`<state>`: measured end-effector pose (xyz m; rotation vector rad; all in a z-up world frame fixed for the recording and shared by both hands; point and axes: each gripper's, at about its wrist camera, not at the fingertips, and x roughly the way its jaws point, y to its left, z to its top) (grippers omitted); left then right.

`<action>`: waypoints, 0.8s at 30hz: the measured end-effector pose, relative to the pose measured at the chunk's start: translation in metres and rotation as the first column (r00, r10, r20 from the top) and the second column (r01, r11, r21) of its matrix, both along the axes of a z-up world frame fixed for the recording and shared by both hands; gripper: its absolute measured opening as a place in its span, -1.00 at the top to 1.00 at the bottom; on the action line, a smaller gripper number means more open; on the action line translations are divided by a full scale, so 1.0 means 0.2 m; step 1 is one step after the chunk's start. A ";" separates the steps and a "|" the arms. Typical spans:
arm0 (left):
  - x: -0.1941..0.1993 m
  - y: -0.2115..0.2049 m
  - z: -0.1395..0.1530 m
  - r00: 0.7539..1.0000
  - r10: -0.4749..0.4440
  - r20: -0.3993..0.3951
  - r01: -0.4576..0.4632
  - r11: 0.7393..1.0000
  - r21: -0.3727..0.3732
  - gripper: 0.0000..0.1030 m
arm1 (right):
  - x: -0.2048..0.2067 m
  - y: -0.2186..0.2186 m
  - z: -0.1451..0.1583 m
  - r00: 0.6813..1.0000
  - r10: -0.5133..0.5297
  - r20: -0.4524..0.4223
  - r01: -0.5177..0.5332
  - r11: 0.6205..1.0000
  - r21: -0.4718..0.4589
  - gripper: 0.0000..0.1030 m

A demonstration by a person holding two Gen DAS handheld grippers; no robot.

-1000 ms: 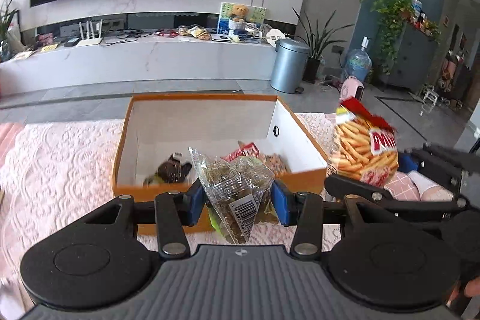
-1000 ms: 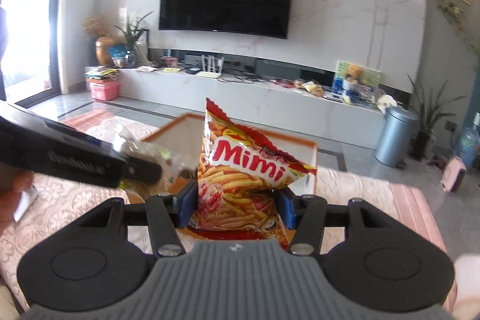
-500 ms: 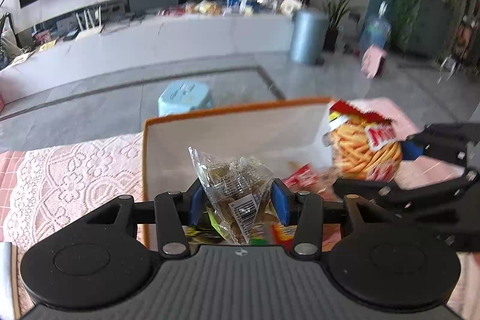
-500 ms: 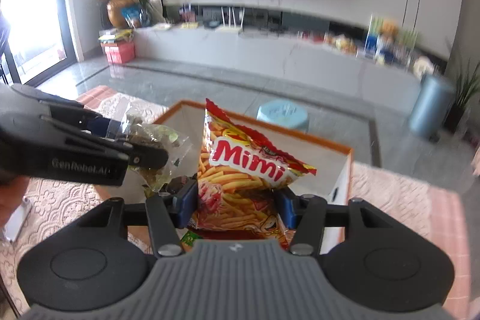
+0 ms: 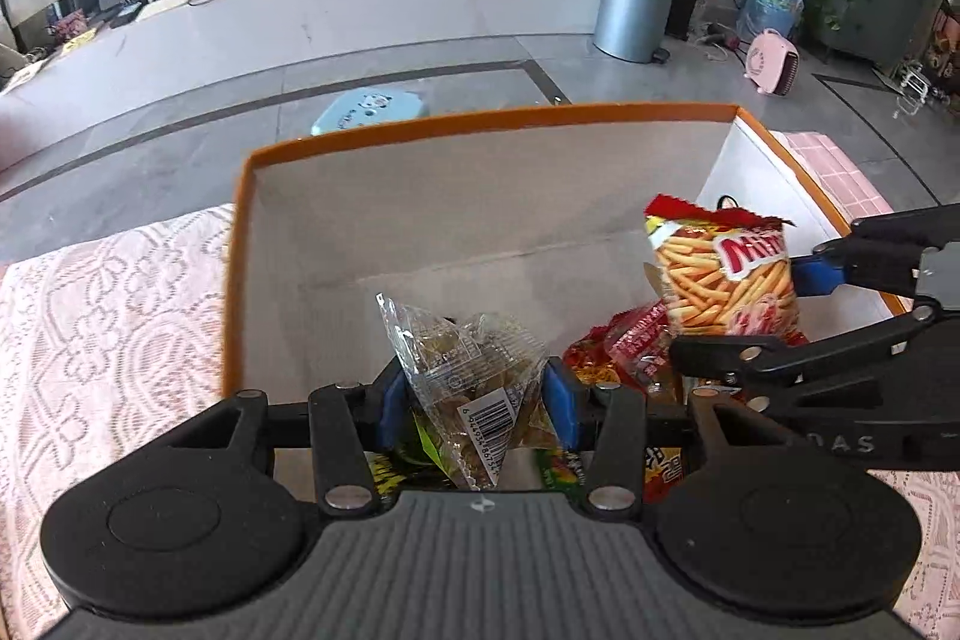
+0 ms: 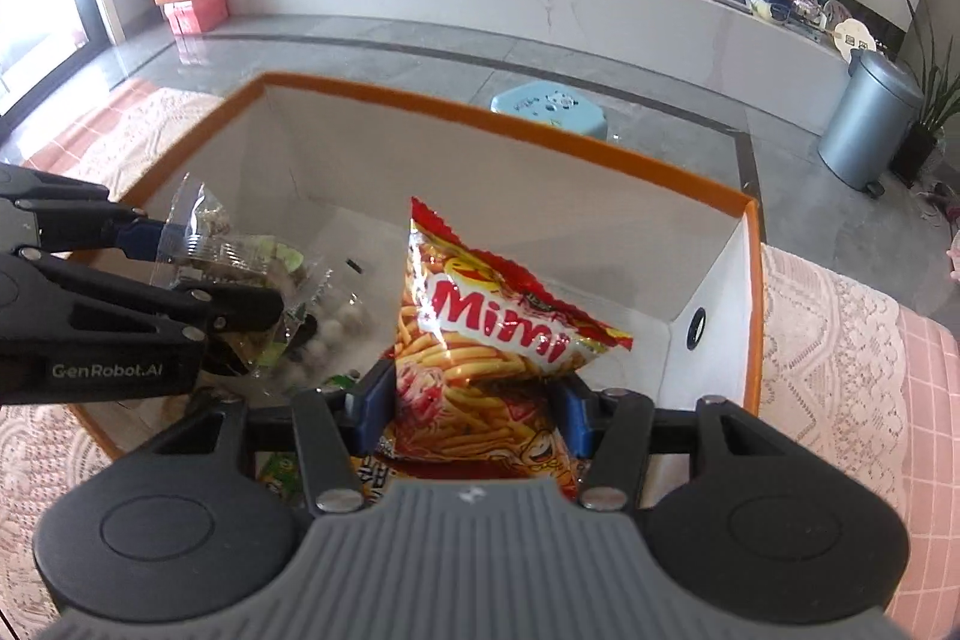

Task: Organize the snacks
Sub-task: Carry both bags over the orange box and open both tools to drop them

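Two grippers hang over an orange-rimmed box (image 5: 240, 220) on a lace-covered table. At left, the left gripper (image 5: 477, 403) pinches a clear packet (image 5: 468, 376) of brownish snacks above the box's near-left floor. At right, the right gripper (image 6: 468, 421) clamps a red Mimi bag (image 6: 486, 340) above the packets heaped at the box's near-right. Releasing well likely means lowering each pack close to the floor, the clear one onto bare cardboard, the Mimi bag beside the red wrappers (image 5: 618, 352), then spreading the jaws without snagging film. Gripper bodies hide the box's near wall; packets beneath are half covered, their labels unreadable.
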<state>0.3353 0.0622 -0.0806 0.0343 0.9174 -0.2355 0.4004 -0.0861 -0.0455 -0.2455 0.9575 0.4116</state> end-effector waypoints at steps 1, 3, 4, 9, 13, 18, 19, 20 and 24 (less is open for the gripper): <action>0.01 -0.01 0.00 1.000 -0.005 -0.007 0.005 1.000 0.001 -0.03 | 0.01 0.00 -0.01 1.000 0.001 -0.005 -0.001 1.000 -0.005 -0.04; 0.02 -0.03 -0.01 1.000 -0.011 -0.022 0.011 1.000 0.002 -0.04 | 0.03 -0.01 -0.02 1.000 -0.002 -0.012 0.002 1.000 -0.016 -0.04; 0.02 -0.03 -0.02 0.999 -0.016 -0.030 0.016 1.000 0.004 -0.04 | 0.03 -0.01 -0.03 1.000 -0.003 -0.016 0.003 1.000 -0.019 -0.05; 0.03 -0.06 -0.06 0.997 -0.011 -0.079 0.014 0.999 0.044 -0.06 | 0.06 -0.03 -0.07 0.999 -0.019 -0.039 0.018 0.999 -0.027 -0.06; 0.02 -0.06 -0.06 0.996 0.005 -0.091 -0.001 0.999 0.040 -0.11 | 0.04 -0.04 -0.06 0.999 -0.025 -0.038 0.024 0.999 -0.024 -0.07; -0.01 -0.05 -0.02 0.995 0.030 -0.096 -0.026 0.999 0.035 -0.34 | 0.04 -0.05 -0.05 0.999 -0.022 -0.033 0.021 0.999 -0.030 -0.21; -0.02 -0.04 0.00 0.996 0.034 -0.084 -0.031 0.999 0.036 -0.39 | 0.04 -0.04 -0.04 0.999 -0.026 -0.026 0.025 0.999 -0.031 -0.49; -0.03 -0.04 0.01 0.996 0.040 -0.074 -0.037 0.999 0.039 -0.42 | 0.04 -0.04 -0.02 0.999 -0.035 -0.013 0.035 0.999 -0.036 -0.70; -0.07 -0.02 0.08 0.998 0.052 -0.044 -0.051 0.998 0.027 -0.46 | 0.00 -0.04 0.04 0.999 -0.039 0.036 0.041 0.998 -0.053 -0.74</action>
